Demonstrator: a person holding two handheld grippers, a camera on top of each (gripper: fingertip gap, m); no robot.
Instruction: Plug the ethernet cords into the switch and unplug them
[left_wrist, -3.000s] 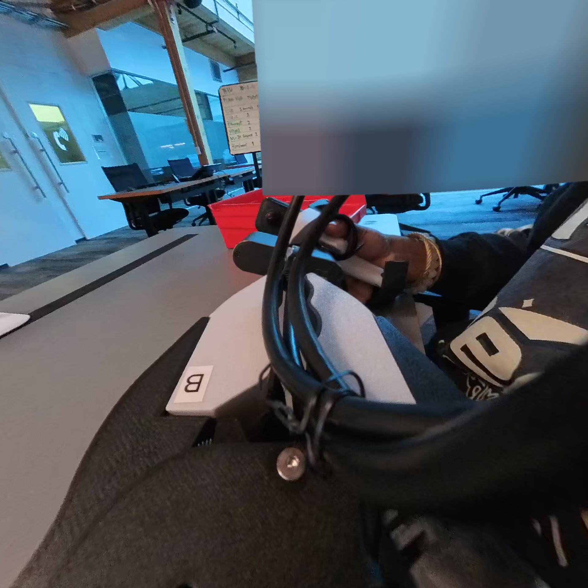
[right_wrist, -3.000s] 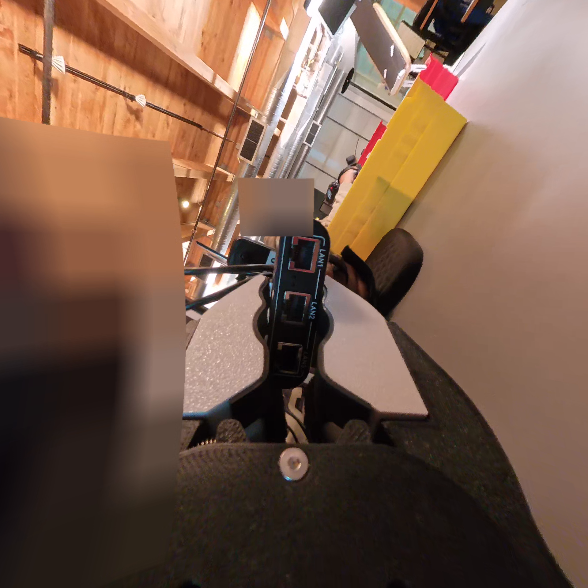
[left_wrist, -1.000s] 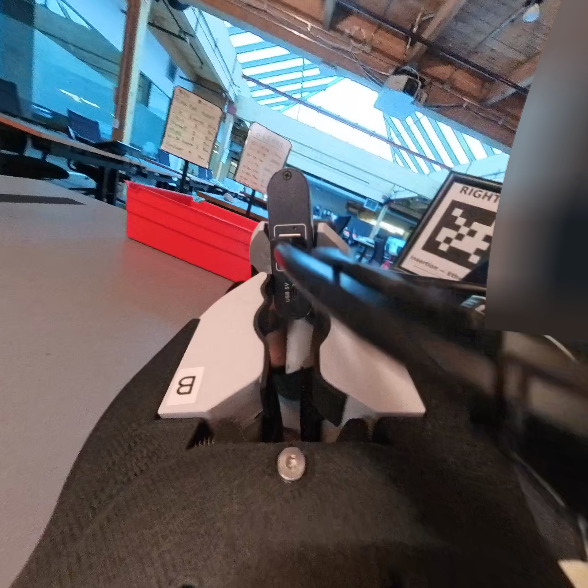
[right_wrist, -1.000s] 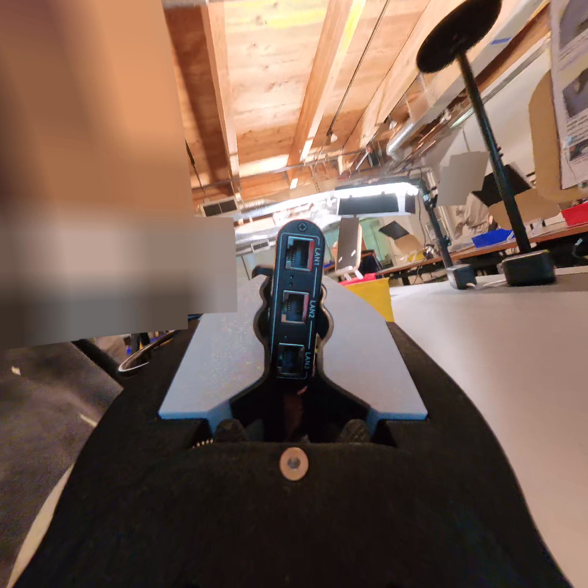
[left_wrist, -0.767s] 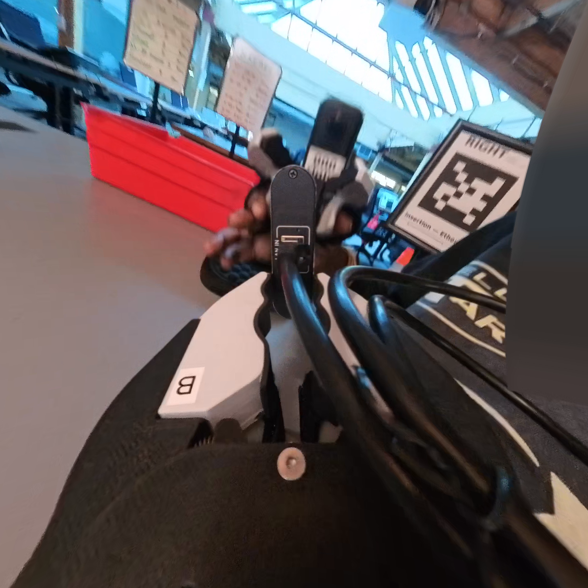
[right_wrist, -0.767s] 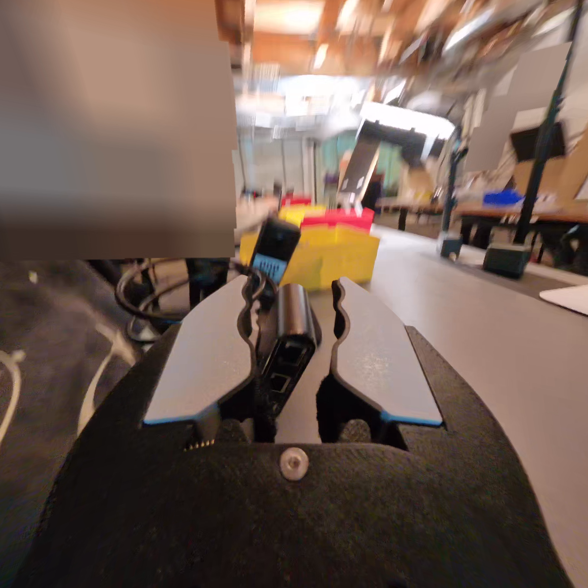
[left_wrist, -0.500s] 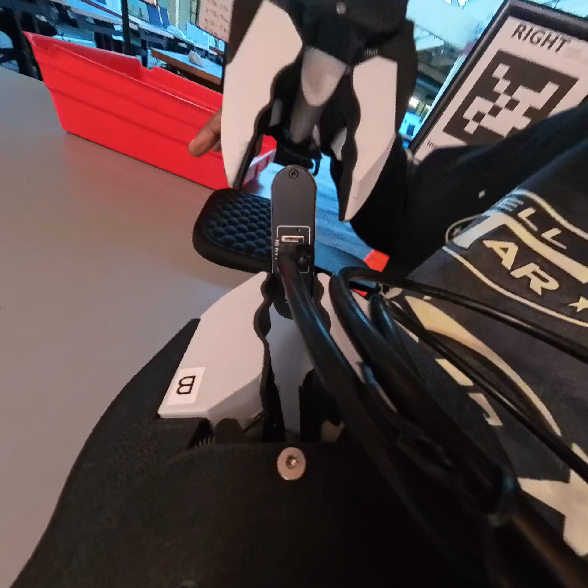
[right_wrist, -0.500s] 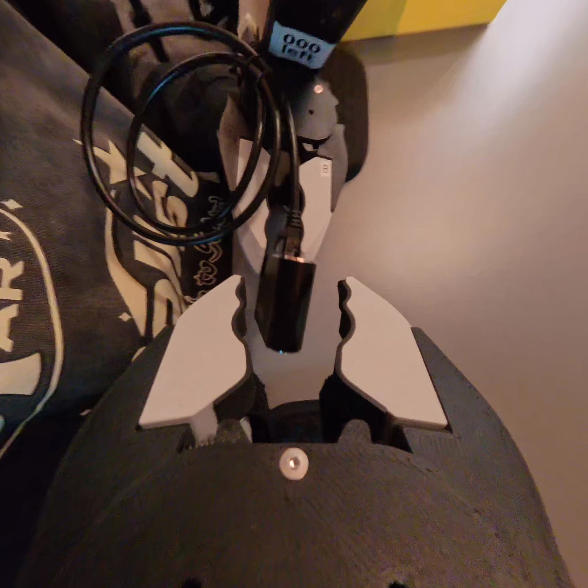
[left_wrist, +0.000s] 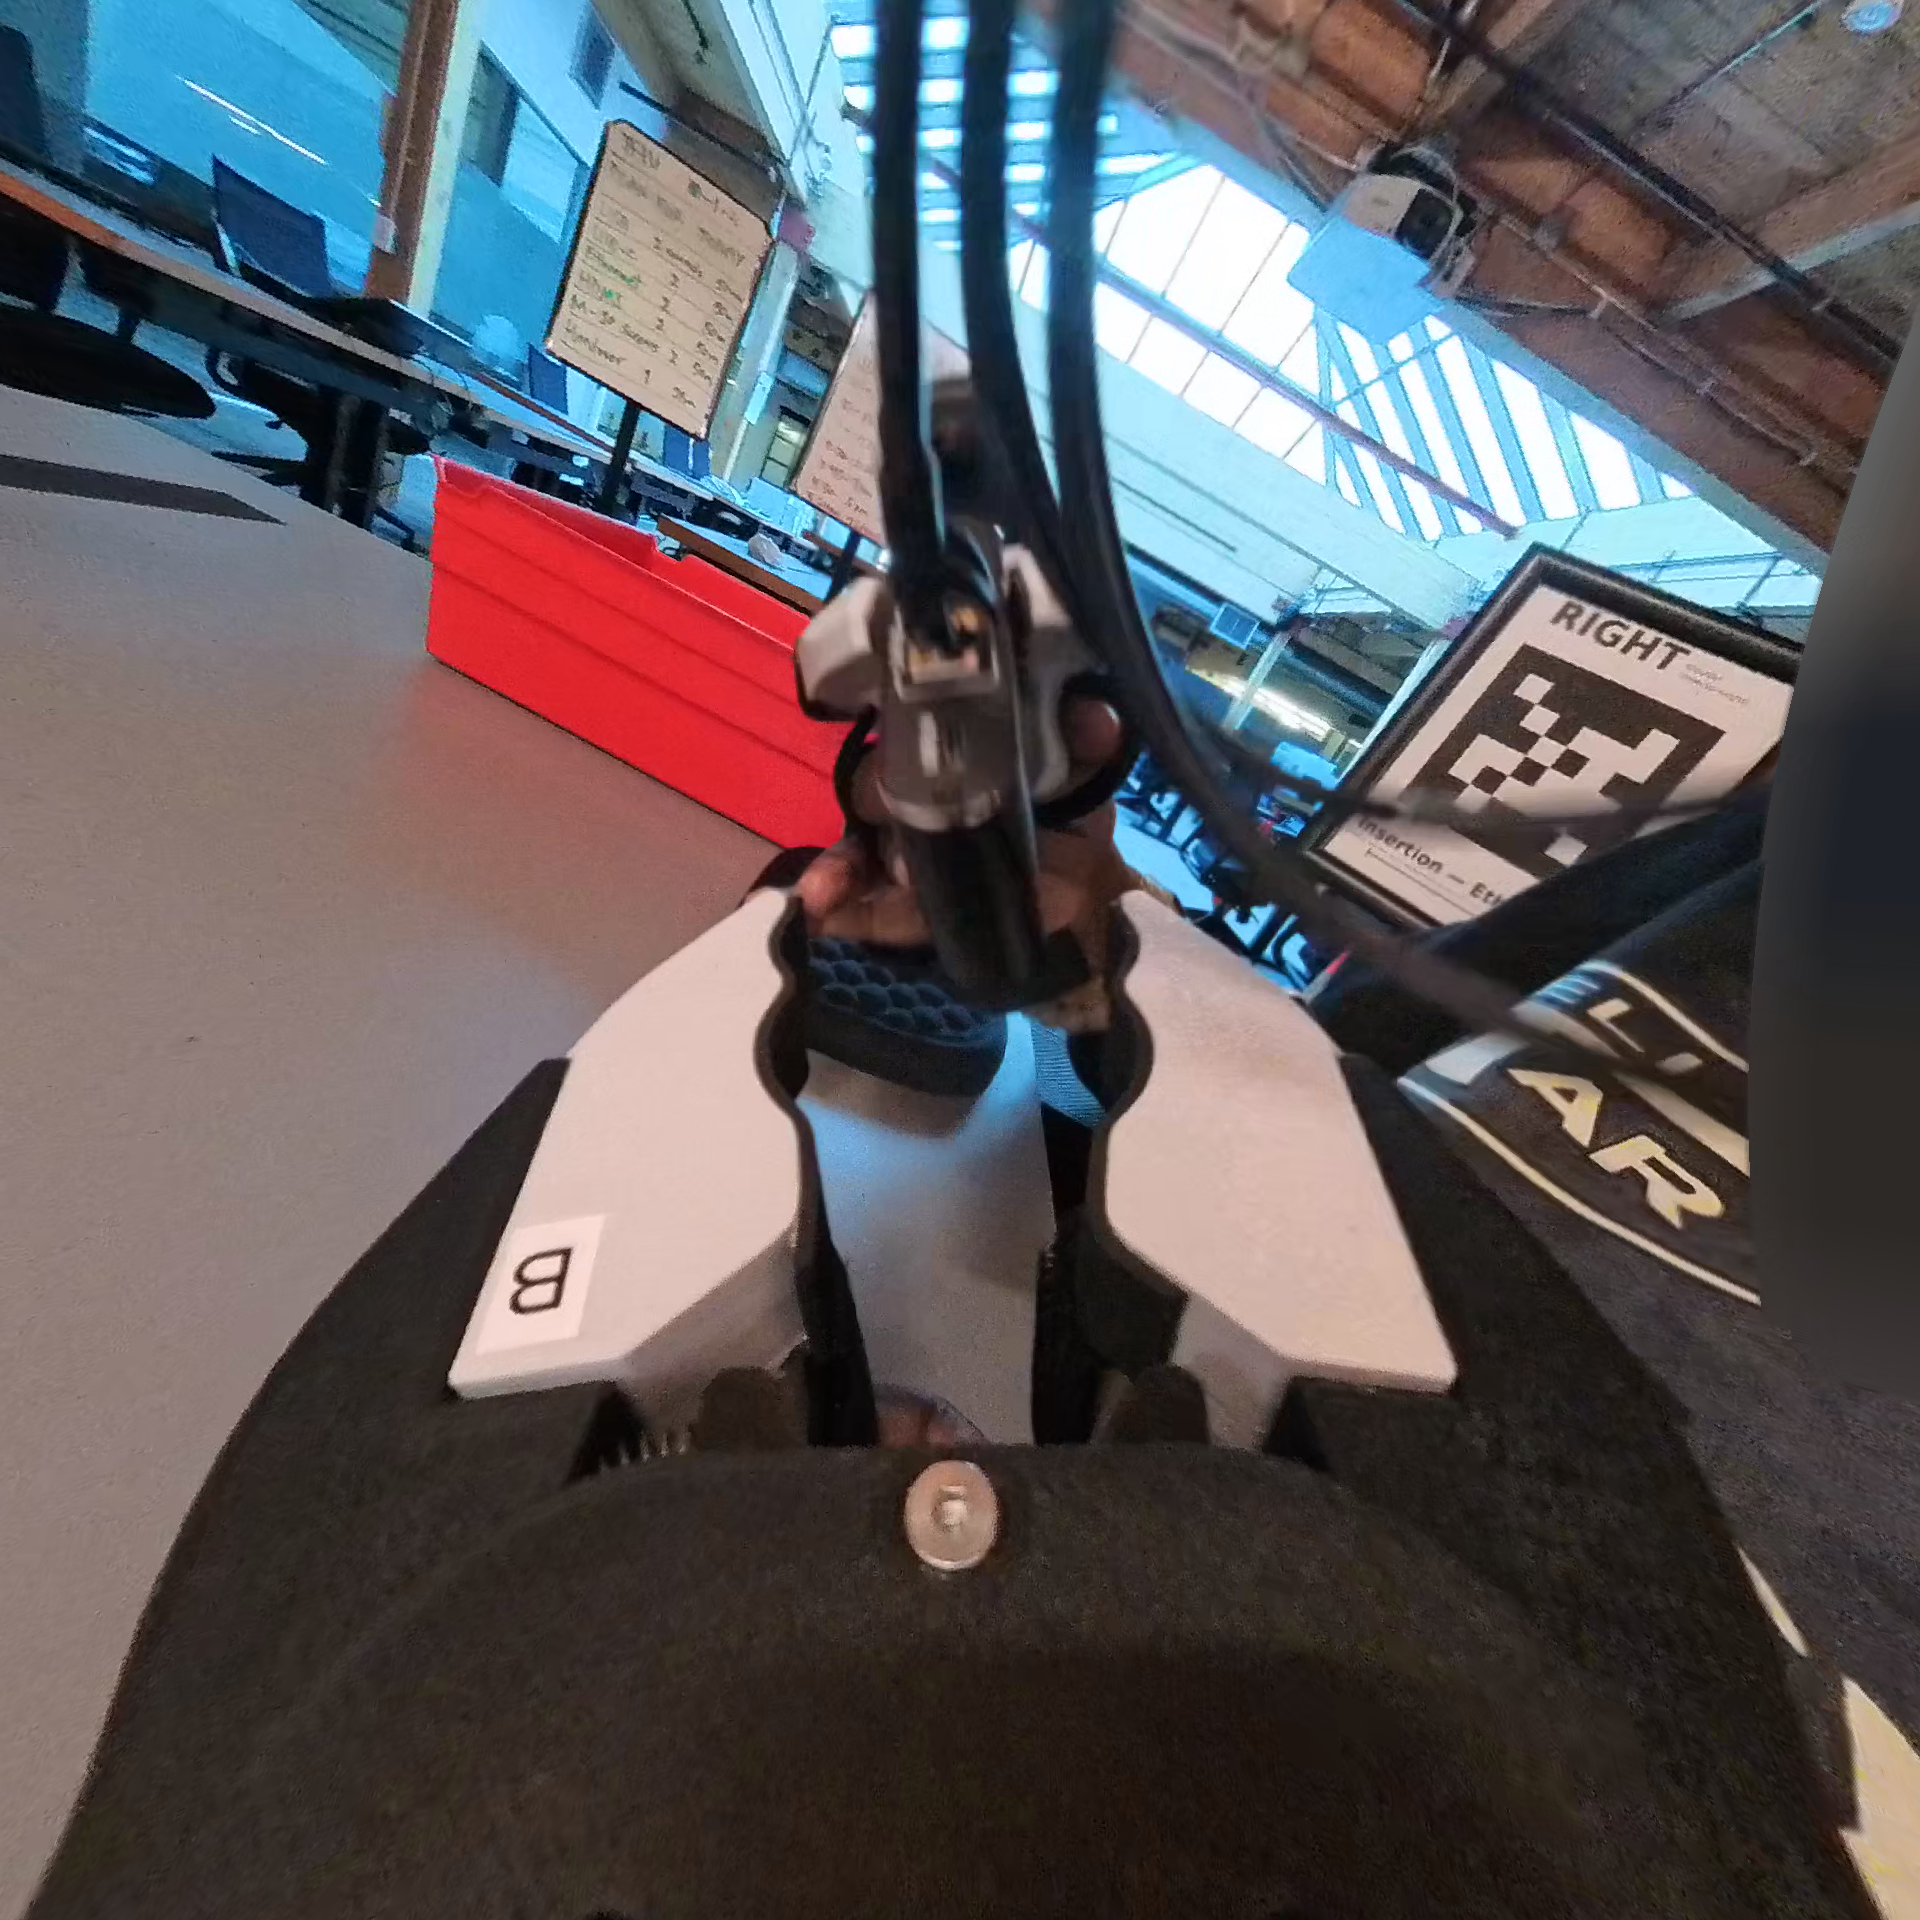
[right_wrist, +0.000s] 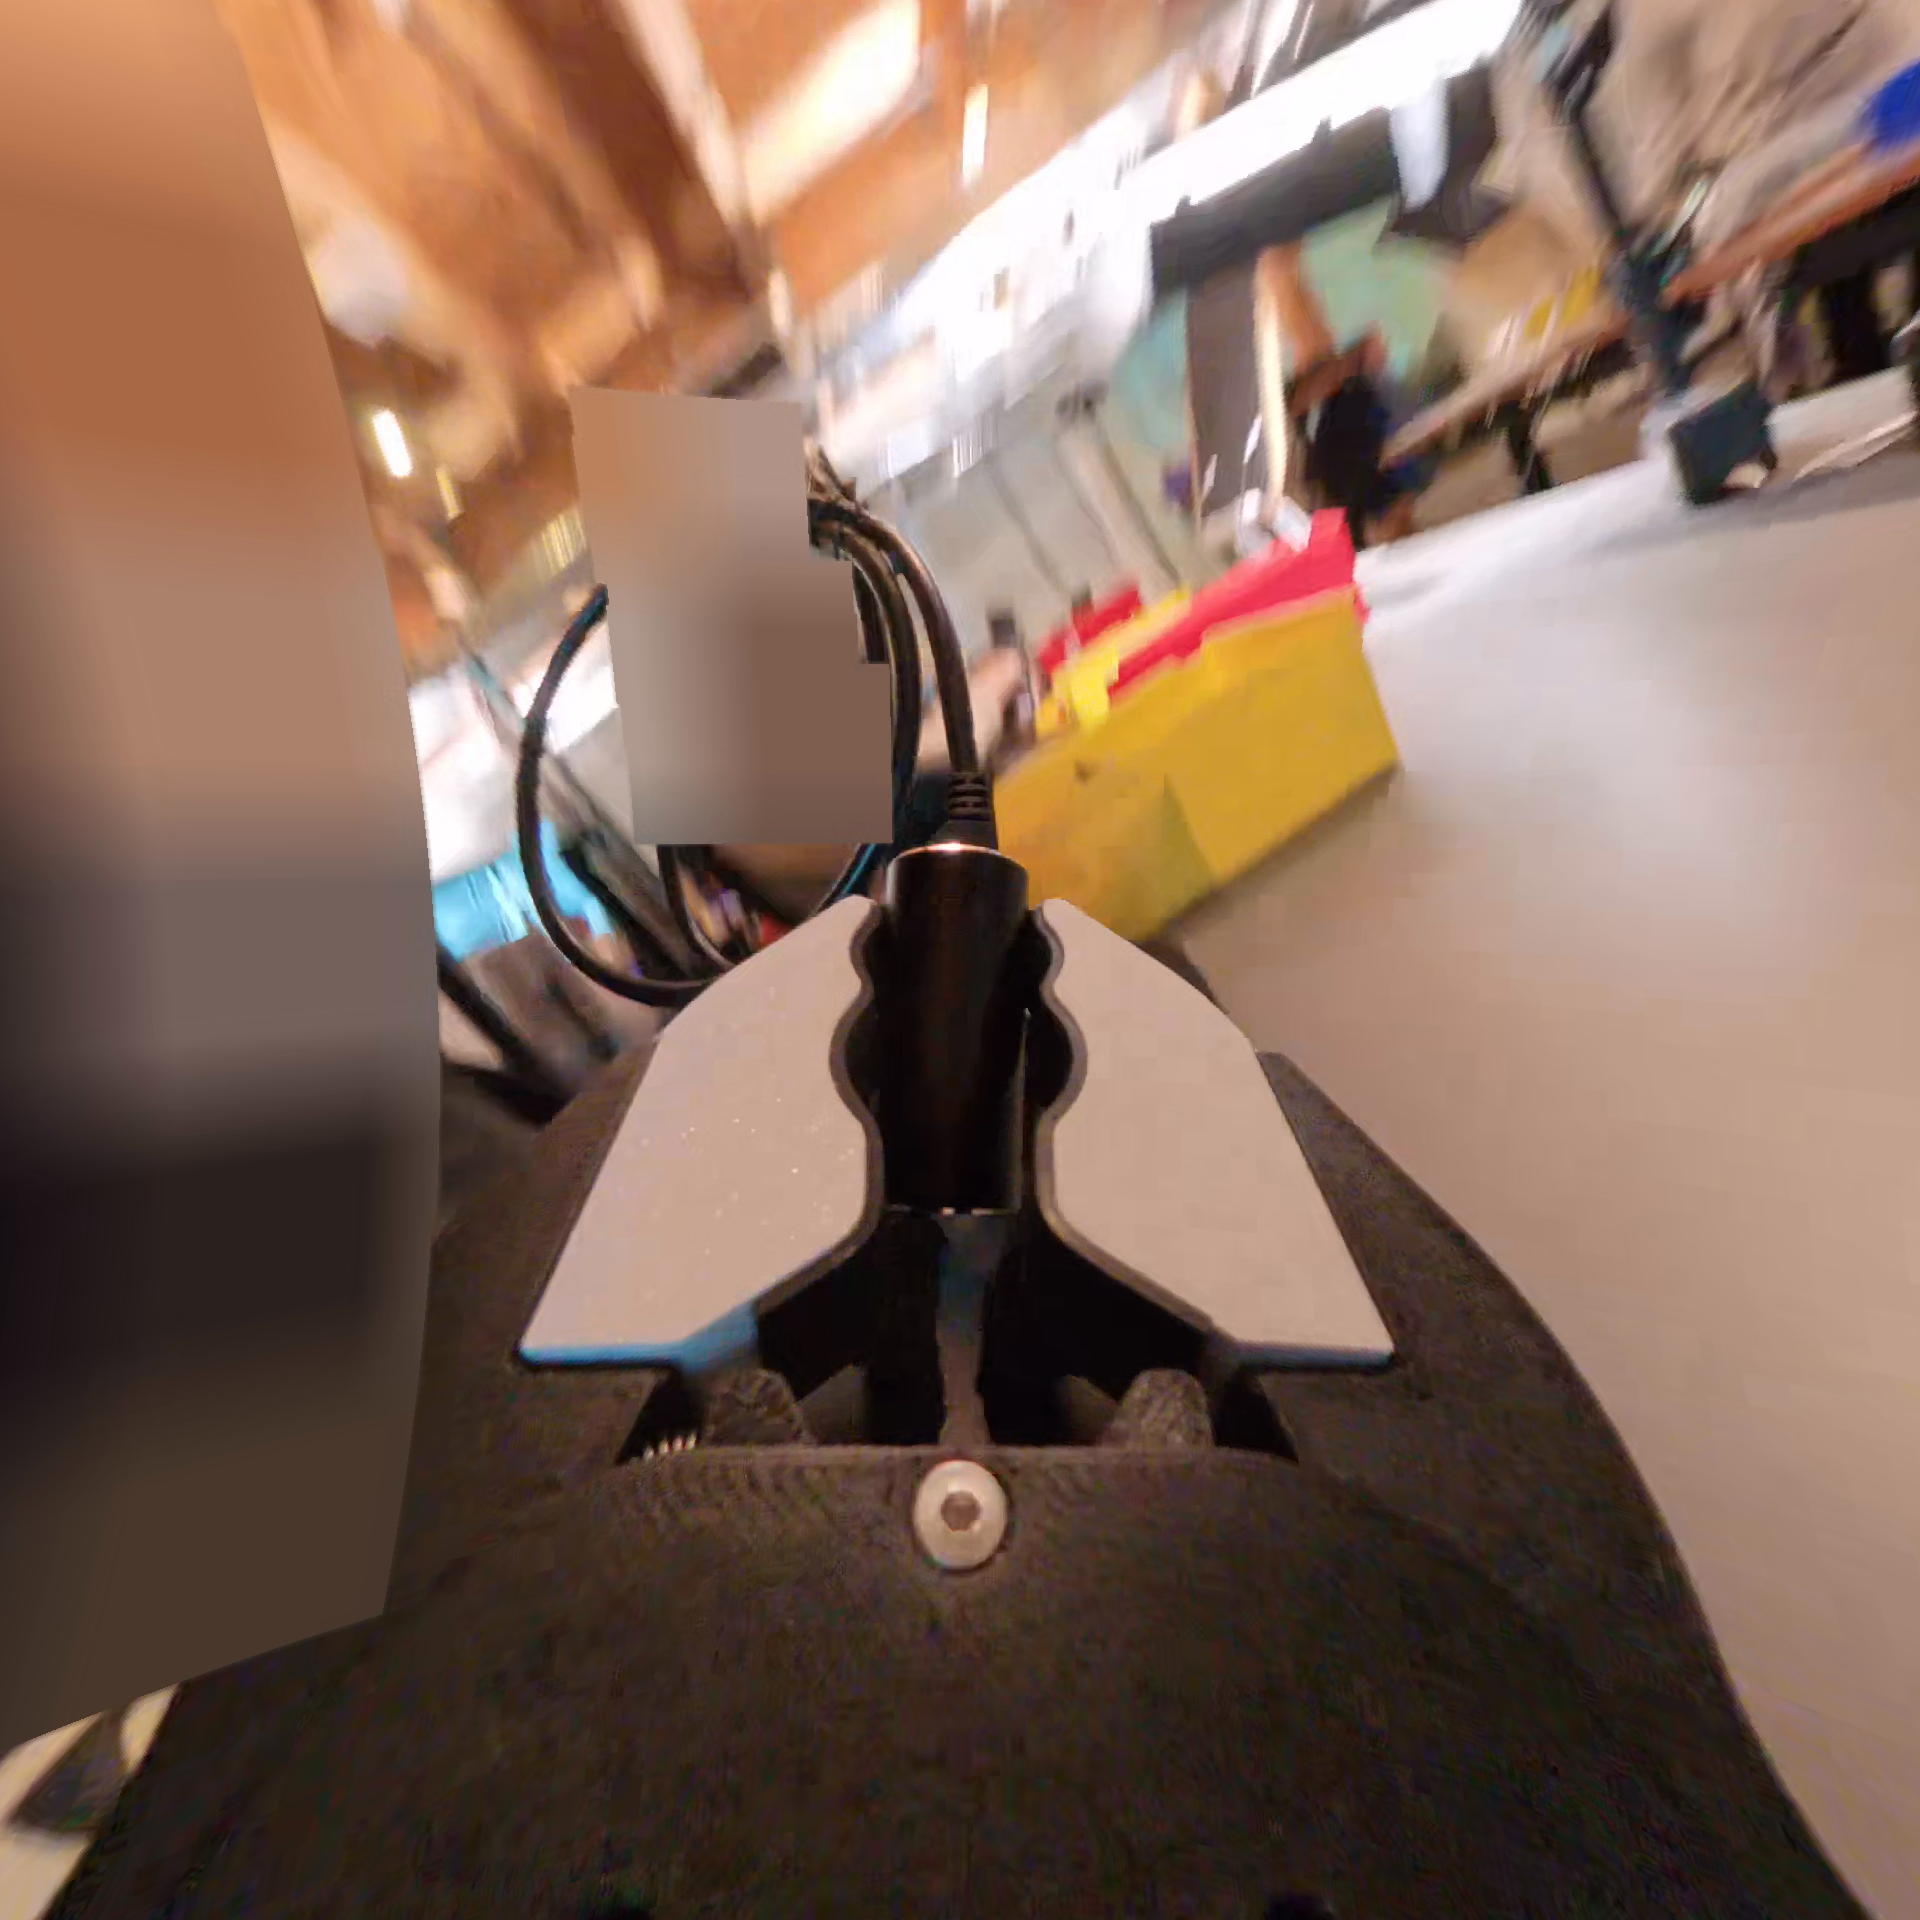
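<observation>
In the right wrist view my right gripper (right_wrist: 956, 909) is shut on the black switch (right_wrist: 951, 1039), held lengthwise between the fingers. A black ethernet cord (right_wrist: 961, 727) is plugged into the switch's far end and loops off to the left. In the left wrist view my left gripper (left_wrist: 951, 914) is open and empty. Just beyond its fingertips the right gripper (left_wrist: 940, 665) faces me with the switch (left_wrist: 977, 883) in it. The black cords (left_wrist: 904, 312) hang down from the top of the view.
The grey table (left_wrist: 260, 883) lies to the left, with a red bin (left_wrist: 623, 644) on it. A framed sign with a square code (left_wrist: 1558, 748) stands at the right. A person's dark shirt (left_wrist: 1610, 1143) is close by. A yellow bin (right_wrist: 1226, 748) sits on the table (right_wrist: 1610, 831). The tips of one gripper are about 6 cm away from the tips of the other.
Half a second ago my left gripper held the switch and the right gripper was open around it. Now the right gripper is shut on the switch and the left gripper has let go and opened.
</observation>
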